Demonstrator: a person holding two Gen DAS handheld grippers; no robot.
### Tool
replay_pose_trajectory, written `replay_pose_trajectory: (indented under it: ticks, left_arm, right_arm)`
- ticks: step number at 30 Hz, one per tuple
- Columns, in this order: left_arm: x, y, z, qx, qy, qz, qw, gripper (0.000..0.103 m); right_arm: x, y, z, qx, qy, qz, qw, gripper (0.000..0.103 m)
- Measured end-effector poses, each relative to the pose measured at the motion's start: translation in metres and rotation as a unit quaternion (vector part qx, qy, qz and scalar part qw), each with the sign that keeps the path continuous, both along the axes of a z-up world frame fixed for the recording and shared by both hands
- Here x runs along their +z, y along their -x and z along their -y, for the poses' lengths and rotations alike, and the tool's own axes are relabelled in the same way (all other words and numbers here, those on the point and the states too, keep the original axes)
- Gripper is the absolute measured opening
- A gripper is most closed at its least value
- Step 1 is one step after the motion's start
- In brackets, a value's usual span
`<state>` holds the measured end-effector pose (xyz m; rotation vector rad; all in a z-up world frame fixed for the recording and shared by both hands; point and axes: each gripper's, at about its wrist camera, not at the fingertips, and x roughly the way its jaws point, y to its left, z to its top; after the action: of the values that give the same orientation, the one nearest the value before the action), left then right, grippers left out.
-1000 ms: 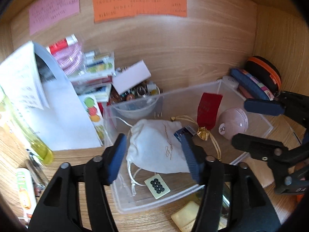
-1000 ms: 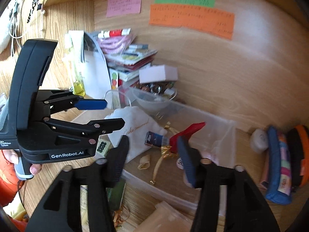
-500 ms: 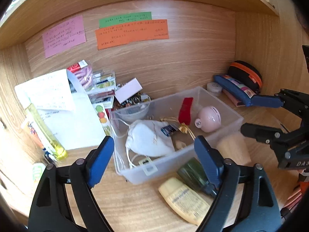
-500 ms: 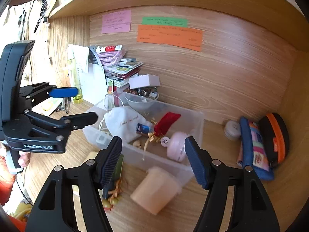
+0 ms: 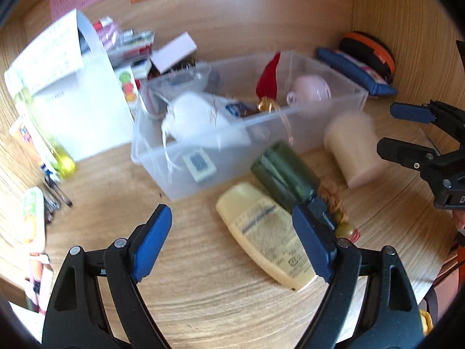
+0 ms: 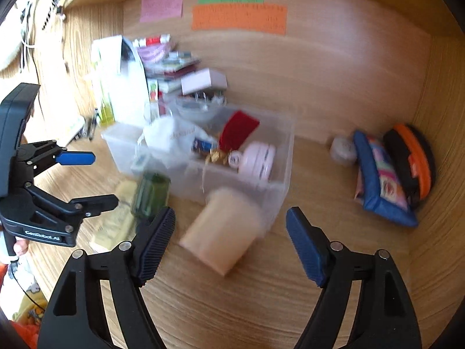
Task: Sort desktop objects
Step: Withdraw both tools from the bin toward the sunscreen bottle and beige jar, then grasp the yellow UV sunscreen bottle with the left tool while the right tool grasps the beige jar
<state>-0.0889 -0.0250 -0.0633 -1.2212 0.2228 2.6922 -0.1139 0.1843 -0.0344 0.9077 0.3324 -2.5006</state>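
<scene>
Hovering: my left claw (image 5: 232,250) and right claw (image 6: 229,244), both spread, empty
Blurred: beige cylinder (image 6: 223,229)
Left-view only: cream bottle (image 5: 264,232) label

You're at a home desk nook | wood-panelled walls (image 6: 334,72) | sticky notes (image 6: 239,16) at 12 o'clock | pencil cases (image 6: 380,174) at 3 o'clock | stacked stationery (image 5: 128,43) at 11 o'clock

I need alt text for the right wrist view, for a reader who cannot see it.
An open right hand-held gripper points at a beige cylinder lying on the wooden desk before a clear plastic bin of small items. The open left hand-held gripper is at left.
</scene>
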Motion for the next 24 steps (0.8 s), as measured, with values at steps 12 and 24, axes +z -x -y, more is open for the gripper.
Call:
replay_pose_trajectory:
  ticks: [12, 24]
  left_arm:
    - [-0.012, 0.001, -0.001, -0.018, -0.034, 0.032, 0.9987, 0.086]
    - [-0.019, 0.008, -0.008, -0.029, -0.025, 0.049, 0.9981, 0.085]
  right_arm:
    - [-0.031, 0.017, 0.003, 0.012, 0.013, 0.062, 0.998, 0.084]
    - [-0.05, 0.043, 0.018, -0.001, 0.004, 0.097, 0.995, 0.084]
